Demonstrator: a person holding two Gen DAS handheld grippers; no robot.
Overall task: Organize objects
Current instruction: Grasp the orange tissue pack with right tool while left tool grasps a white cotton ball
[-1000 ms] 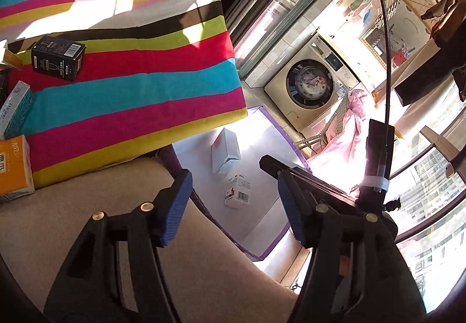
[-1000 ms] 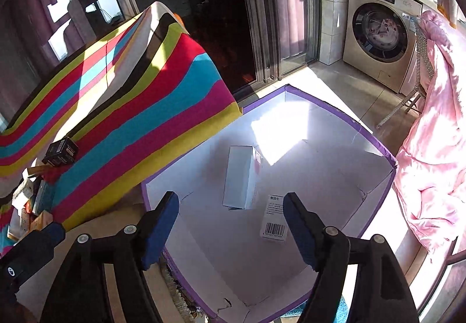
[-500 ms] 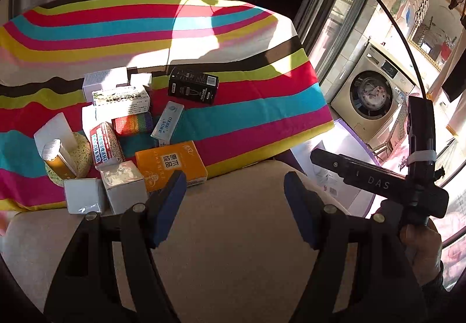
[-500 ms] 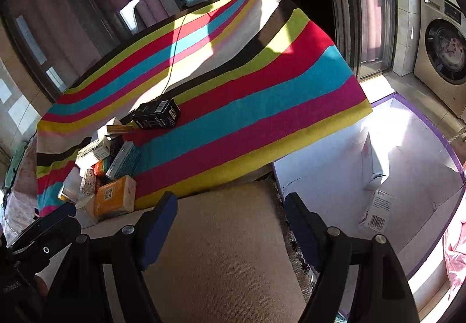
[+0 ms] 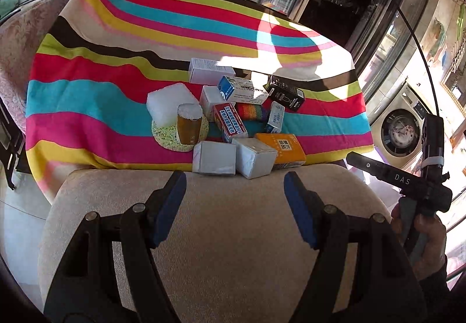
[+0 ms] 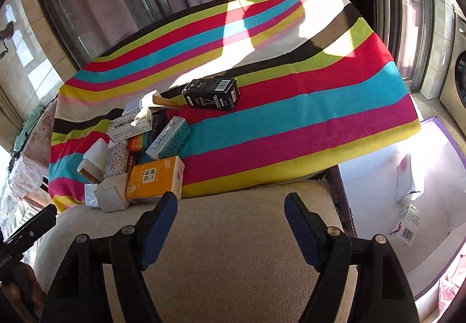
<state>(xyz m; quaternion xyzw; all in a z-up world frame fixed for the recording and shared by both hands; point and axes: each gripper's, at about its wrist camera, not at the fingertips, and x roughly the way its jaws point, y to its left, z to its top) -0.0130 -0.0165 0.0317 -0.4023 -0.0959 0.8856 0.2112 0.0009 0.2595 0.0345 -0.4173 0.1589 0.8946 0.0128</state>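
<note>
Both tools released, empty: left tool [image 5: 234, 206], right tool [image 6: 230, 224]. Orange box [image 6: 154, 180] at surface [image 6: 291, 119] edge: light, stiff cardboard; take across long flat sides.

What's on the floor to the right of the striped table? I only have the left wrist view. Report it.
Observer: An open white bin with a purple rim sits there, just past the table's edge.
Operator: List what's in it.
Observer: A white carton and a small barcode-labelled pack lie on its floor.
Operator: Confirm the state of the right tongs.
Observer: The right tongs are open with nothing between them, over the beige cushion.
</note>
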